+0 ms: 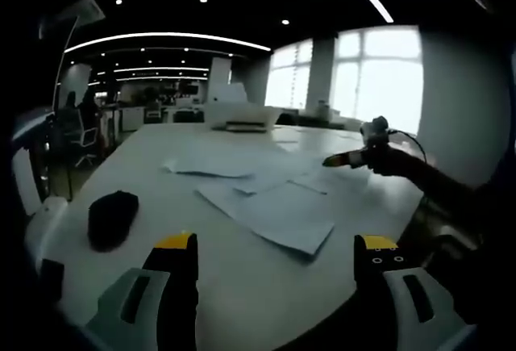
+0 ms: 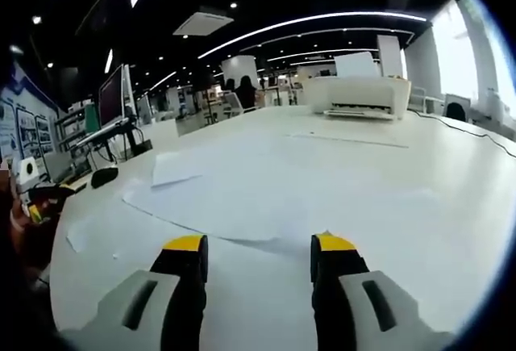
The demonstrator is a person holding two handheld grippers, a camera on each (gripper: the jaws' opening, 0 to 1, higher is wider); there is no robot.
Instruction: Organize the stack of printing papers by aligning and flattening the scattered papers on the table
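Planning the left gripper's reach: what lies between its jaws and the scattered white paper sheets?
In the left gripper view, only bare white table lies between the left gripper and the nearest scattered white paper sheets. A black object sits off to the side.

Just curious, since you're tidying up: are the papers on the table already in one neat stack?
No, in the left gripper view the papers lie scattered and overlapping at different angles across the white table.

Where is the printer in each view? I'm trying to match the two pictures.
Left gripper view: the printer sits at the table's far end, upper middle, beyond the papers.
Right gripper view: the printer stands upper right, on the far side of the table.
Shared landmark: the scattered papers lying between each claw and the printer.
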